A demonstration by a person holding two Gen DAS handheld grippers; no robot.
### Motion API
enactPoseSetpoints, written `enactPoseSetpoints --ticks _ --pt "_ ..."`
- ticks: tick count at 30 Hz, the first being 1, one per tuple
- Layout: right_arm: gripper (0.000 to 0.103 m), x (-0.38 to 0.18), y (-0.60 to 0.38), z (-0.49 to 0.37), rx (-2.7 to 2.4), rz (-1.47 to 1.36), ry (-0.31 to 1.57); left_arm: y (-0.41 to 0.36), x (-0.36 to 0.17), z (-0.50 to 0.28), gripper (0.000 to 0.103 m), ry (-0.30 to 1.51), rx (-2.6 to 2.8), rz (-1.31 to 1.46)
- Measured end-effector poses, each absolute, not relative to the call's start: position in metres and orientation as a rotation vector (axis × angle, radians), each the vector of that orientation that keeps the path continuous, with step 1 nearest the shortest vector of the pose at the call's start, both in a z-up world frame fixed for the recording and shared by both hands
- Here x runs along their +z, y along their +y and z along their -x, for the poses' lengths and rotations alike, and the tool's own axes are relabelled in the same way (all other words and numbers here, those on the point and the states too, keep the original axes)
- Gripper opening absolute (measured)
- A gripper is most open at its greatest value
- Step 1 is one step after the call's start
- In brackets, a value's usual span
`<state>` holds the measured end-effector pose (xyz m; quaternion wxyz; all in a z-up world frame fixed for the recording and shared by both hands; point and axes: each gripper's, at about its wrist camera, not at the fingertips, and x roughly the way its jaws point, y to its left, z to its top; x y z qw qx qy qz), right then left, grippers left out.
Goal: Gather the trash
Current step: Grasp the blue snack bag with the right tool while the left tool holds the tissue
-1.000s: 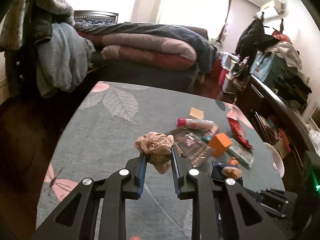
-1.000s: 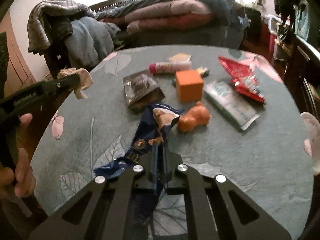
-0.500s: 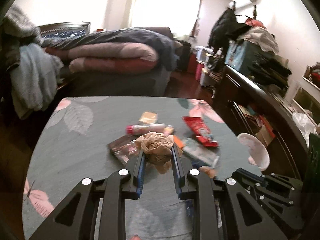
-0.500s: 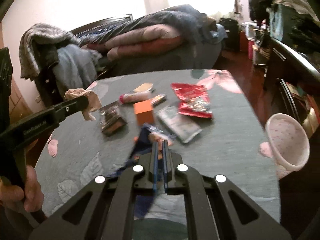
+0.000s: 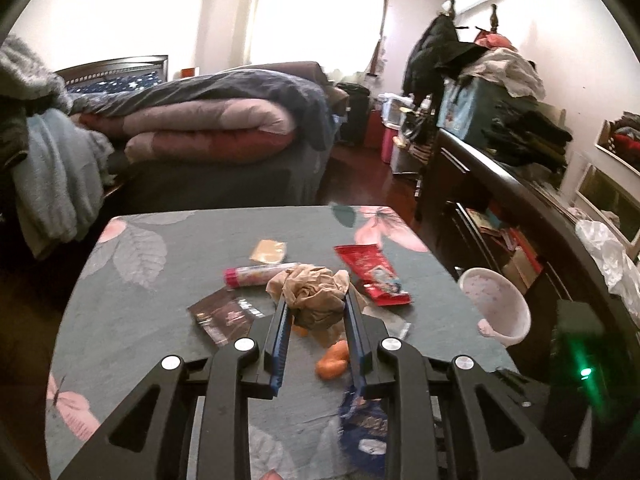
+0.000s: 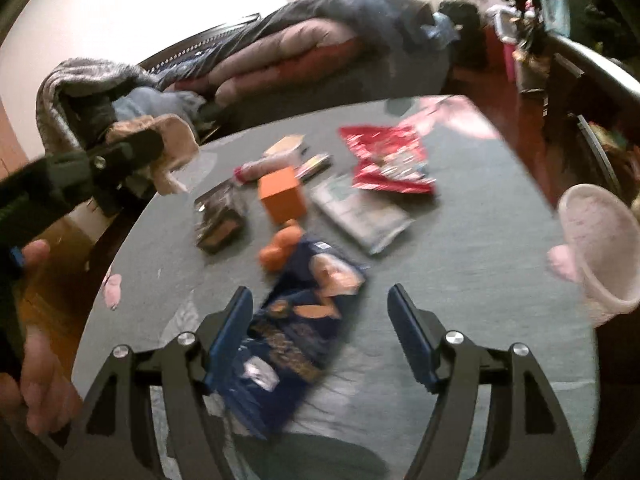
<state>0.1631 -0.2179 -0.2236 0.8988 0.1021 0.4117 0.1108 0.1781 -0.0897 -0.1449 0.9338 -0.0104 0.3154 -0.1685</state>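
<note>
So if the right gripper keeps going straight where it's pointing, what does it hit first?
Probably the blue wrapper, which lies between the just-opened jaws of the right gripper, nearer the left one. Beyond it sits the orange toy. Depth is hard to judge in the blur.

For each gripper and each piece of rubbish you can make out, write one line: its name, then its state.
left gripper: shut on the crumpled brown paper, held above the table.
right gripper: open; jaws have just been opening, pads clear of the blue wrapper.
blue wrapper: between the open jaws, blurred.
red wrapper: lying flat.
orange box: standing on the table.
pink bin: open-topped, beside the table.
</note>
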Motion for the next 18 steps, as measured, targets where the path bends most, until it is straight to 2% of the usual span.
enactPoseSetpoints --ticks 4,5,6,7,8,9,18 --pt "0.071 -0.233 -0.192 -0.171 0.238 -0.162 0.886 -0.071 -0.144 -0.176 0.026 0.643 -0.307 0.034" --pt "0.066 -0.235 -0.186 -0.172 0.242 -0.15 0.89 -0.068 -0.144 -0.175 0.026 0.641 -0.301 0.037" --pt "0.058 -0.236 -0.183 -0.172 0.247 -0.138 0.893 -0.064 -0.144 -0.175 0.027 0.64 -0.295 0.041" --pt "0.039 -0.237 -0.179 -0.173 0.248 -0.121 0.901 -0.062 -0.143 -0.174 0.027 0.639 -0.292 0.044" --pt "0.016 -0.239 -0.176 -0.173 0.248 -0.106 0.909 -0.06 -0.143 -0.174 0.027 0.638 -0.29 0.046" --pt "0.004 -0.24 -0.174 -0.173 0.252 -0.1 0.911 -0.059 -0.143 -0.174 0.027 0.637 -0.29 0.05" --pt "0.006 -0.202 -0.208 -0.152 0.232 -0.158 0.772 -0.066 -0.141 -0.173 0.027 0.631 -0.313 0.054"
